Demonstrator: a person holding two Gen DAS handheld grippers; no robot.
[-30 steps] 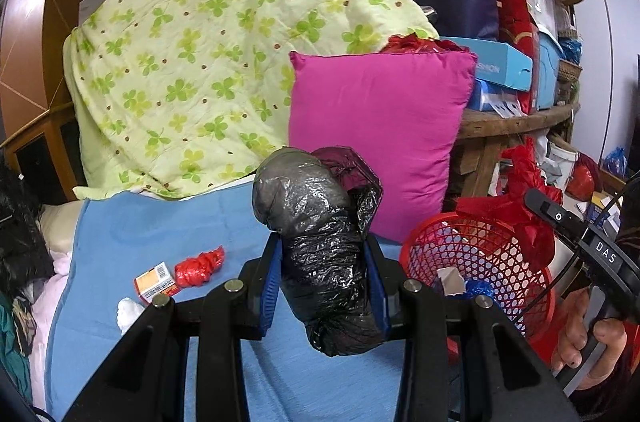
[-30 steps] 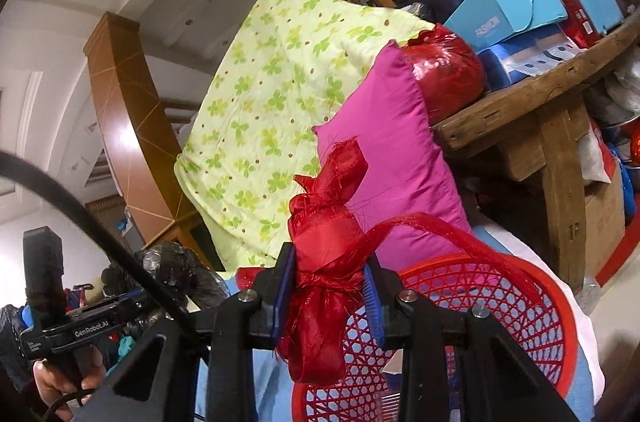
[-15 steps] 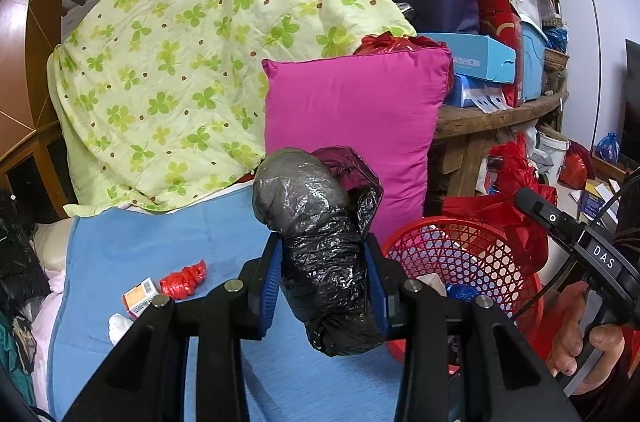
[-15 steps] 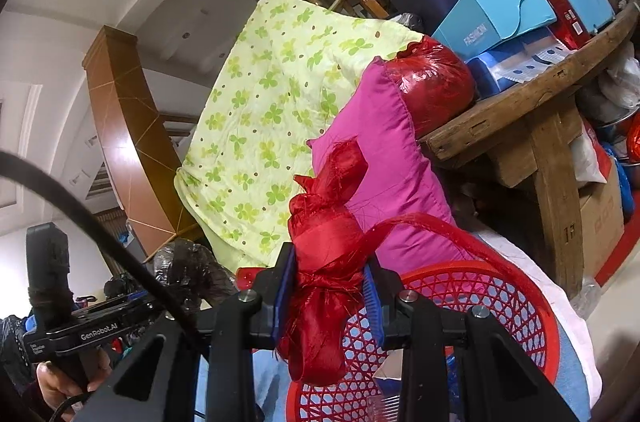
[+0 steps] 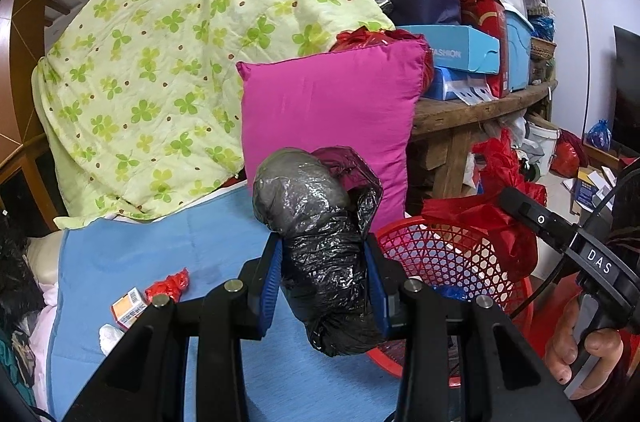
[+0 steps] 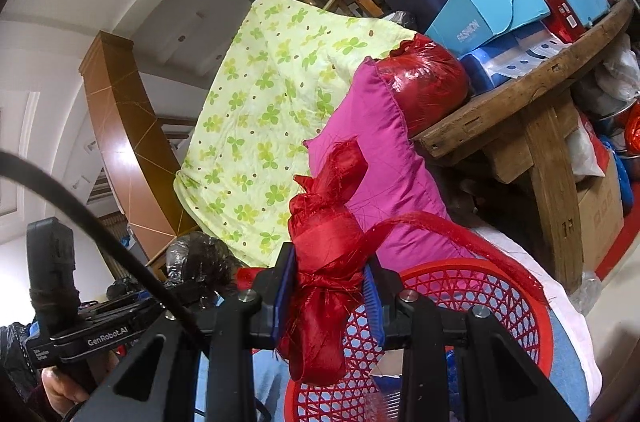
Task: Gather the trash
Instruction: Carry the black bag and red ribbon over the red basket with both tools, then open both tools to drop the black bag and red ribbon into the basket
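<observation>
My left gripper (image 5: 325, 282) is shut on a crumpled black plastic bag (image 5: 320, 238) and holds it above the blue sheet, just left of the red mesh basket (image 5: 448, 254). My right gripper (image 6: 329, 296) is shut on a bunched red ribbon (image 6: 326, 262) held over the near rim of the red mesh basket (image 6: 480, 298). The basket holds some scraps. On the blue sheet at the left lie a small red wrapper (image 5: 170, 284), an orange carton (image 5: 128, 306) and a white wad (image 5: 110, 336).
A magenta pillow (image 5: 328, 118) leans behind the basket, with a green clover quilt (image 5: 168, 70) to its left. A wooden table (image 5: 480, 110) stacked with boxes and bags stands at the right. The blue sheet (image 5: 140, 254) covers the surface.
The left gripper with the black bag has shifted right, closer to the basket. The right gripper has lowered slightly over the basket with the ribbon. Both stay shut.
</observation>
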